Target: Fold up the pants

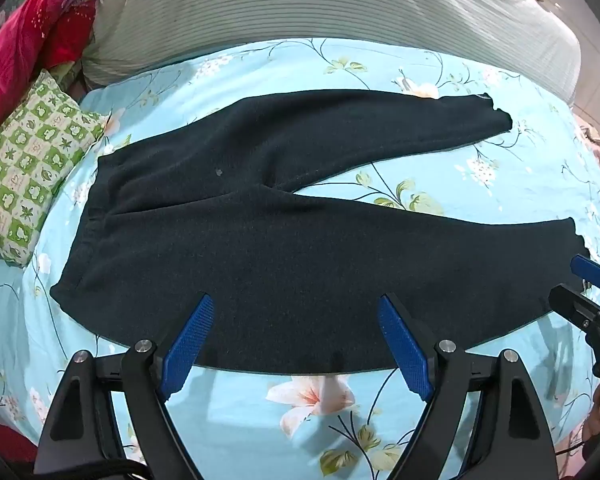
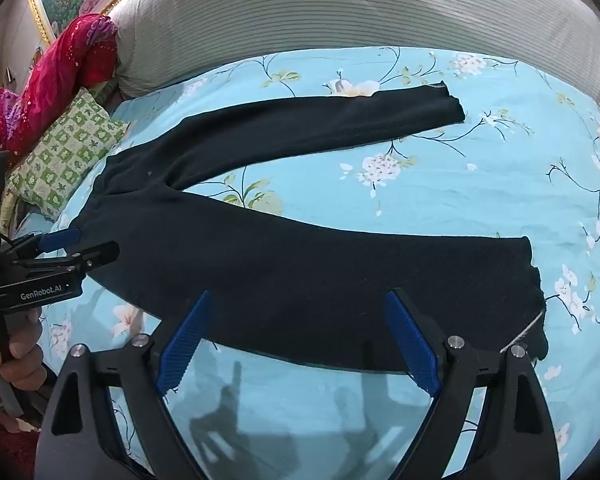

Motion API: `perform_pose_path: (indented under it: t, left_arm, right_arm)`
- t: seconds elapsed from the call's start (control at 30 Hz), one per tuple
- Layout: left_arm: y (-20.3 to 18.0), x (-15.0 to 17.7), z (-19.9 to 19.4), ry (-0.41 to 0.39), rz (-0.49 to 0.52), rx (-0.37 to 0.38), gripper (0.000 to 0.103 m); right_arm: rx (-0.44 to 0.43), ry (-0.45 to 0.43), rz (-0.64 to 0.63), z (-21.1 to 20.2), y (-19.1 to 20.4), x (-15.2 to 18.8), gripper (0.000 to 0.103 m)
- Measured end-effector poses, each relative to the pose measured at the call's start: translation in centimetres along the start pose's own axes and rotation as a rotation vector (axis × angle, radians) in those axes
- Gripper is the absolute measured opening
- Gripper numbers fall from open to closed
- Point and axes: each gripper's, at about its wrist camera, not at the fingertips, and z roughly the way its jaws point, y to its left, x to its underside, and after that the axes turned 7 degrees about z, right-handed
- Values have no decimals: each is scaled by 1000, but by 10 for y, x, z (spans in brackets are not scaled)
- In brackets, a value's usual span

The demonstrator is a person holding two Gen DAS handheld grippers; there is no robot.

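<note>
Pants (image 1: 284, 248): flat on bed (image 1: 308, 420), legs splayed, just ahead of both tools
Left tool (image 1: 296, 340): apart, empty
Right tool (image 2: 298, 336): apart, empty
Risk: pinching one layer or bedsheet, fold skews

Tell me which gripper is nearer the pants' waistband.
Left. The left gripper hangs open over the near leg close to the waistband; the right gripper hangs open further along, toward that leg's cuff.

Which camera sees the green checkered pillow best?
The left wrist view: the green checkered pillow looks big and clear there, lying on the flowered sheet beside the pants' waistband. In the right wrist view it is smaller and farther off.
</note>
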Motion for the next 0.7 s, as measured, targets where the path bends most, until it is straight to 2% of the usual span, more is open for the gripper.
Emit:
perform_pose_path:
  t: [0.7]
  left_arm:
    - [-2,0,3,9,8,5,85]
  right_arm:
    - [1,-2,-1,1,3,-1,88]
